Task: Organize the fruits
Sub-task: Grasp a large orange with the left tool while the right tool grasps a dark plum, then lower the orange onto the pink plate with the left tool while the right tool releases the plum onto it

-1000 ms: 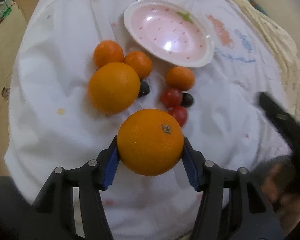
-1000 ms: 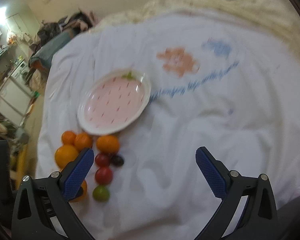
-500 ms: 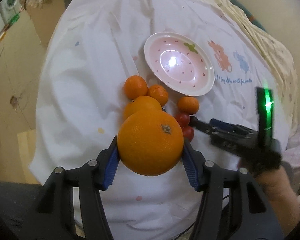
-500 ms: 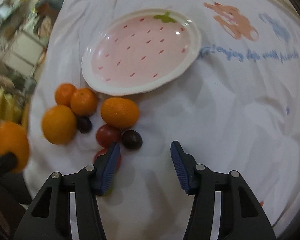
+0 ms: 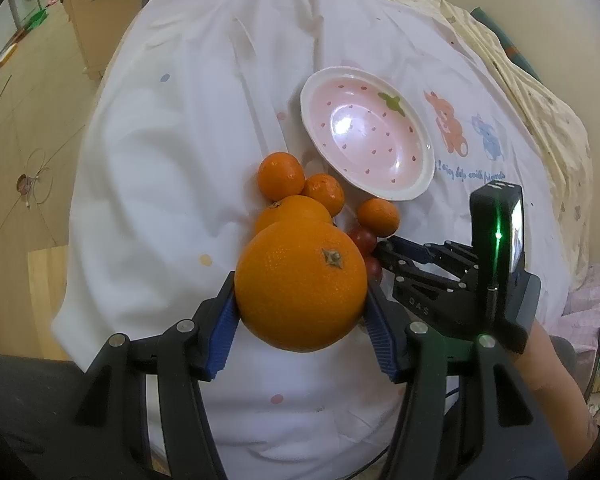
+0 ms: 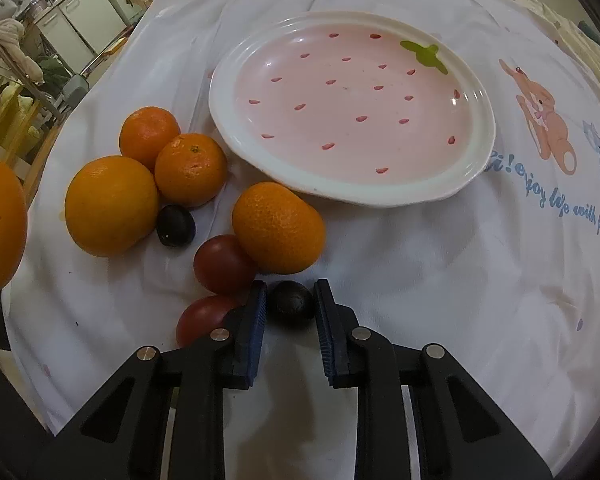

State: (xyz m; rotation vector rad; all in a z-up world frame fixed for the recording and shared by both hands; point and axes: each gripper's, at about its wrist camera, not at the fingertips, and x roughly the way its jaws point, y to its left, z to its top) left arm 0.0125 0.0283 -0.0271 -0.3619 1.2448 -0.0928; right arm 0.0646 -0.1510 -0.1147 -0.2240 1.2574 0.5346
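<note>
My left gripper (image 5: 300,292) is shut on a large orange (image 5: 296,264) and holds it above the fruit pile; the same orange (image 6: 0,228) shows at the left edge of the right wrist view. My right gripper (image 6: 291,292) is down on the cloth, its blue pads pressed on a small dark round fruit (image 6: 291,303). Close by lie two red tomatoes (image 6: 224,264), a mandarin (image 6: 278,228), another dark fruit (image 6: 176,224), a second big orange (image 6: 112,204) and two more mandarins (image 6: 190,168). The pink strawberry plate (image 6: 228,120) beyond them holds nothing.
A white cloth (image 5: 172,152) with a cartoon print (image 6: 544,116) covers the round table. Its edge drops to a wooden floor (image 5: 16,152) on the left. A cream blanket (image 5: 540,92) lies at the back right. A person's hand (image 5: 548,352) carries the right gripper.
The right gripper swung down over the fruit pile, rolled, and went from wide open to shut on the dark fruit. The left gripper rose and drew back with the orange.
</note>
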